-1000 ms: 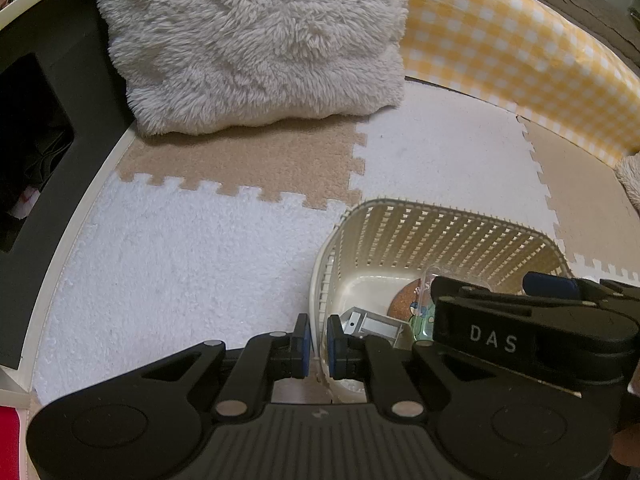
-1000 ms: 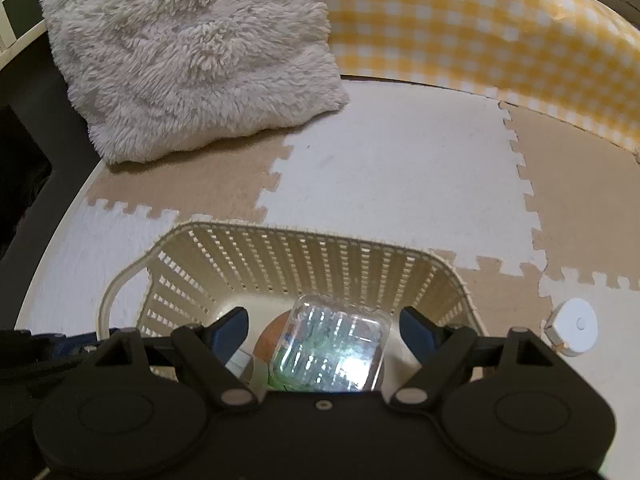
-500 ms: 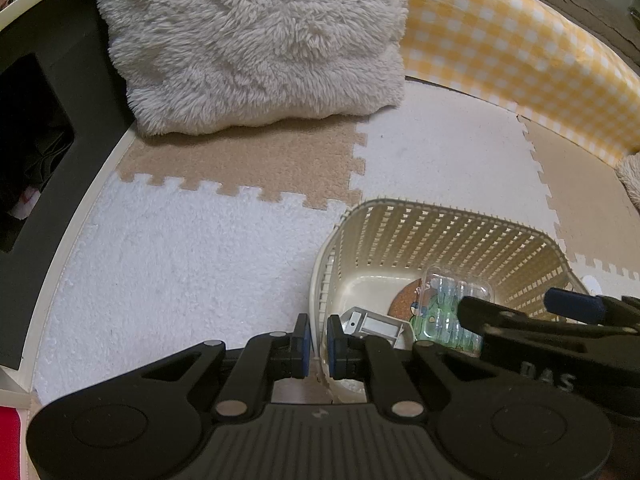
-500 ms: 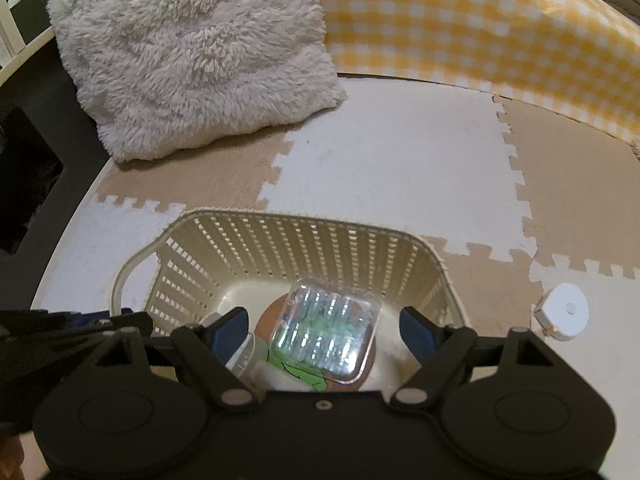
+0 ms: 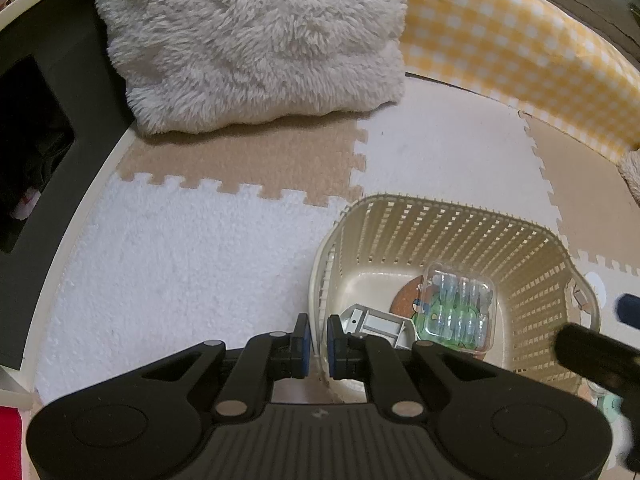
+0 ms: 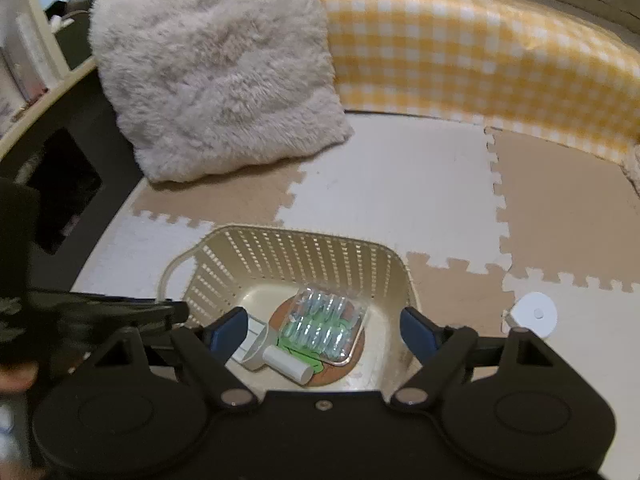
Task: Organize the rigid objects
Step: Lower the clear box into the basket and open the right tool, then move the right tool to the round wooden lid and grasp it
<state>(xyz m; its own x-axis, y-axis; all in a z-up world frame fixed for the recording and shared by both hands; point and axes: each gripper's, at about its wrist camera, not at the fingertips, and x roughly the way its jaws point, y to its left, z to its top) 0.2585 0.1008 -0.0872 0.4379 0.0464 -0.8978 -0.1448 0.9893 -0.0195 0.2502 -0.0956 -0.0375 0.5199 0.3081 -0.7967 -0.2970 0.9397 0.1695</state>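
Note:
A cream slatted basket (image 5: pixel 452 208) (image 6: pixel 304 236) stands on the foam mat. My left gripper (image 5: pixel 317 340) is shut on its near left rim. Inside lie a clear plastic box of small vials (image 5: pixel 460 308) (image 6: pixel 324 326) on a round cork coaster (image 6: pixel 348 364), a white cylinder (image 6: pixel 288 364) and a grey-white piece (image 5: pixel 376 322). My right gripper (image 6: pixel 324 328) hangs above the basket with its jaws opening wide; nothing is held between them, and the box rests below. One of the right gripper's fingers (image 5: pixel 592 352) shows blurred at the right edge of the left wrist view.
A white round disc (image 6: pixel 536 314) lies on the mat right of the basket. A fluffy grey cushion (image 6: pixel 216 80) leans at the back left beside a yellow checked bolster (image 6: pixel 480 76). A dark cabinet (image 5: pixel 36 152) borders the mat's left edge.
The right gripper has lifted up and back from the basket, leaving the clear box lying on the coaster inside. The left gripper and the basket have not moved.

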